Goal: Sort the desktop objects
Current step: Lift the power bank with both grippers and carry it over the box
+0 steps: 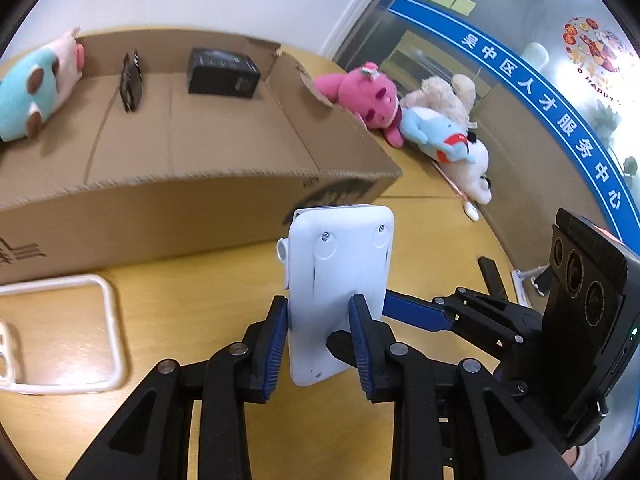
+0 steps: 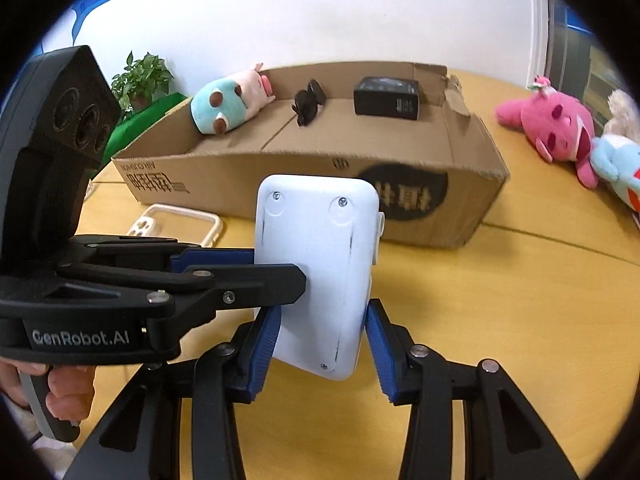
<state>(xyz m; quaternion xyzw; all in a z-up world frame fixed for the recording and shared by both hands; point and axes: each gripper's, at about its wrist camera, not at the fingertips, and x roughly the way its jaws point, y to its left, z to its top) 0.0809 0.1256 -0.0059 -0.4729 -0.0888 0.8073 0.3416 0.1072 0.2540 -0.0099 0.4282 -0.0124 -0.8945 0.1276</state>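
Note:
A white flat device [image 1: 340,280] stands upright between both grippers above the yellow table [image 1: 200,300]. My left gripper [image 1: 320,344] is shut on its lower part. My right gripper [image 2: 320,350] flanks the same device [image 2: 318,268]; its left pad touches, its right pad stands slightly off. In the right wrist view the left gripper's fingers [image 2: 240,276] press the device from the left. Behind stands a cardboard box [image 1: 200,148] holding a blue-pink plush [image 1: 36,84], a black box [image 1: 224,72] and a dark clip [image 1: 131,80].
A clear phone case [image 1: 68,332] lies on the table left of the grippers. A pink plush [image 1: 368,96], a light-blue plush [image 1: 436,132] and white plushes [image 1: 472,168] lie right of the box. A glass wall runs along the right. A potted plant [image 2: 140,76] stands behind the box.

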